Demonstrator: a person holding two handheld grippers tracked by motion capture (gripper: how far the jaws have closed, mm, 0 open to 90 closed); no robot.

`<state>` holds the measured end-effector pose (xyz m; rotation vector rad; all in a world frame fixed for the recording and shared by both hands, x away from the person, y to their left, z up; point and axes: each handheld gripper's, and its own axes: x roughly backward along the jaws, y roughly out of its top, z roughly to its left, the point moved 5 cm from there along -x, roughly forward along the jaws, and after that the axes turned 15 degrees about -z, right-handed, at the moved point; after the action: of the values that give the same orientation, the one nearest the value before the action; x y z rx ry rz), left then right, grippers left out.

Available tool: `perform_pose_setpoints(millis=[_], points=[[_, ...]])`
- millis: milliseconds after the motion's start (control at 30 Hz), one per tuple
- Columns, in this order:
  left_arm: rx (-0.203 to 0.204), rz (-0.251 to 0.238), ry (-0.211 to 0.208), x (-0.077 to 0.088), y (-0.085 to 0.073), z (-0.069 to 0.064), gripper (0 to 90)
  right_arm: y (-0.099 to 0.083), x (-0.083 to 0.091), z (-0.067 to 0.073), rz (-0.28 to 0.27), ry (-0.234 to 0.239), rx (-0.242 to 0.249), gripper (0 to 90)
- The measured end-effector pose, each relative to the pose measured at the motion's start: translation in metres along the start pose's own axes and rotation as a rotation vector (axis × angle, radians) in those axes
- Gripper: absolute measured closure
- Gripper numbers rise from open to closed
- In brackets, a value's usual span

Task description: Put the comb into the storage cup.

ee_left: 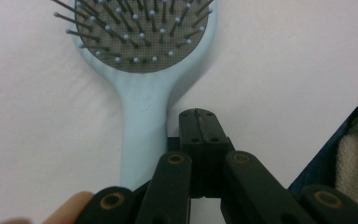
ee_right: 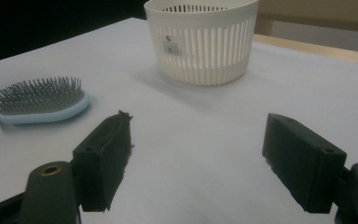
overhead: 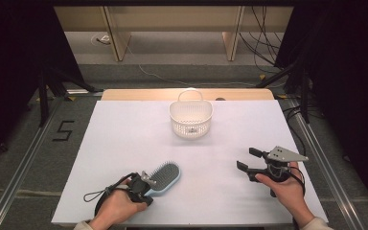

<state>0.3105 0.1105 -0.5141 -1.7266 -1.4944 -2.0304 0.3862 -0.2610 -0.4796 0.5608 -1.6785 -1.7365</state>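
While left tool (ee_left: 199, 126) closed beside hairbrush (ee_left: 142, 70)

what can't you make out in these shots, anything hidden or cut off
- Hairbrush: in the left gripper view its head runs off the top edge, and the handle's end goes behind the left gripper.
- Basket: its floor is too small to read in the high view; in the right gripper view the wall hides the inside.
- Basket label: print too small.

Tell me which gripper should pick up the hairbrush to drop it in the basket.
Left, probably. The left gripper sits shut right beside the hairbrush handle, so it need only open and shift over. The right gripper, open, is far across the table.
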Motion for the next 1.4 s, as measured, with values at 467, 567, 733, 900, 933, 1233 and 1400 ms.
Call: perform_pose_setpoints(millis=[467,567,733,900,933,1233,1400], points=[[-0.052,-0.138,-0.071,0.016,0.003,-0.003,68.4,0.001,0.000,0.001,0.003,0.017,0.015,24.3],[-0.074,-0.255,-0.080,0.019,0.009,-0.002,49.4,0.001,-0.001,0.001,0.001,0.034,0.019,24.1],[-0.174,-0.310,0.014,0.024,0.013,0.005,14.1,0.000,-0.001,0.002,0.005,0.064,0.011,23.3],[-0.143,-0.357,0.068,0.027,0.015,0.017,0.0,0.000,0.000,0.002,0.017,0.067,0.026,20.0],[-0.130,-0.369,0.078,0.028,0.016,0.019,0.0,0.000,0.000,0.002,0.017,0.067,0.026,20.0],[-0.085,-0.390,0.096,0.033,0.014,0.035,0.0,0.002,0.006,0.003,0.000,0.080,0.042,17.2],[-0.063,-0.429,0.083,0.034,0.018,0.037,0.0,0.002,0.009,0.003,-0.007,0.080,0.042,17.1]])
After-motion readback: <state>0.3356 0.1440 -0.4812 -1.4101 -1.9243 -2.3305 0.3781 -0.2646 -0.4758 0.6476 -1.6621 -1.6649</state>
